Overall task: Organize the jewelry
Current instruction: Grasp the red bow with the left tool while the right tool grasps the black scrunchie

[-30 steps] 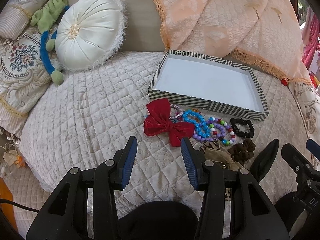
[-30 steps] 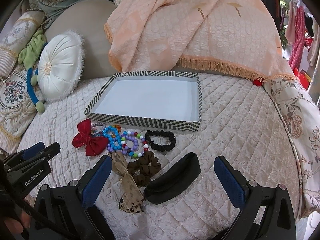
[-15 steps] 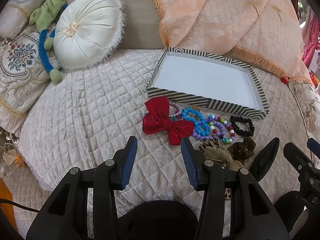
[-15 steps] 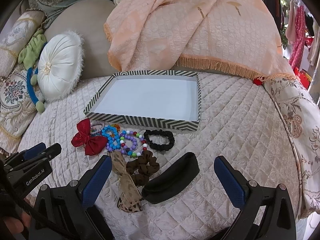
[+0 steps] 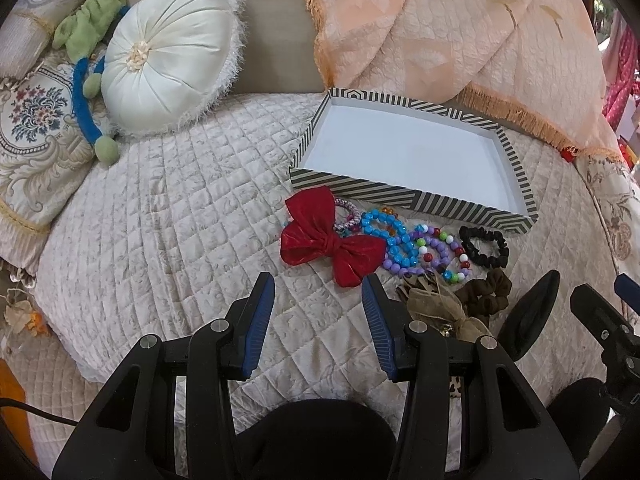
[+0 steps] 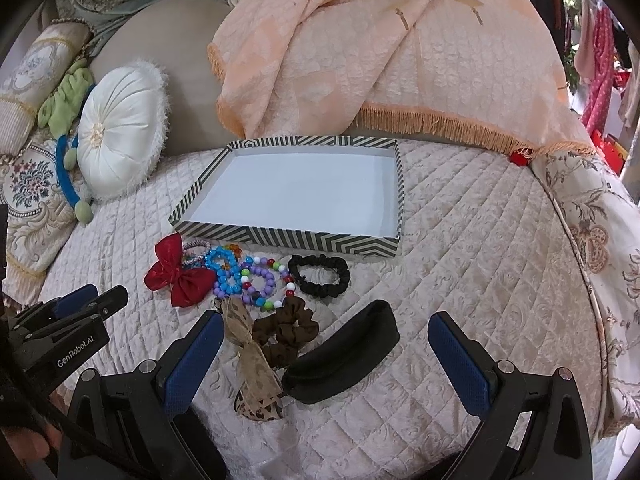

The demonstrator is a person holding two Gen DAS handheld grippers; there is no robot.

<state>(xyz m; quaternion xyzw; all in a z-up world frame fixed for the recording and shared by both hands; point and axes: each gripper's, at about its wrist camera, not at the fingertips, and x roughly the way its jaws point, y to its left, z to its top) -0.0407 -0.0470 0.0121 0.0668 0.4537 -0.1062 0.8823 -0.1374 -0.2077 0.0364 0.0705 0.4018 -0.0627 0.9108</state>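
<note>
Accessories (image 6: 256, 280) before tray (image 6: 280, 238)

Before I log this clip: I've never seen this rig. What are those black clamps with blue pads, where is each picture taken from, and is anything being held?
They are hand-held two-finger grippers, each carrying a fisheye camera looking along its fingers. One picture comes from the left gripper, the other from the right gripper. Both are open and hold nothing. On the quilted bed sits an empty striped tray. In front of it lie a red bow, beaded bracelets, a black scrunchie, a brown scrunchie and a black curved piece.

Leopard bow (image 5: 440, 308) perhaps half-hidden behind jaws
</note>
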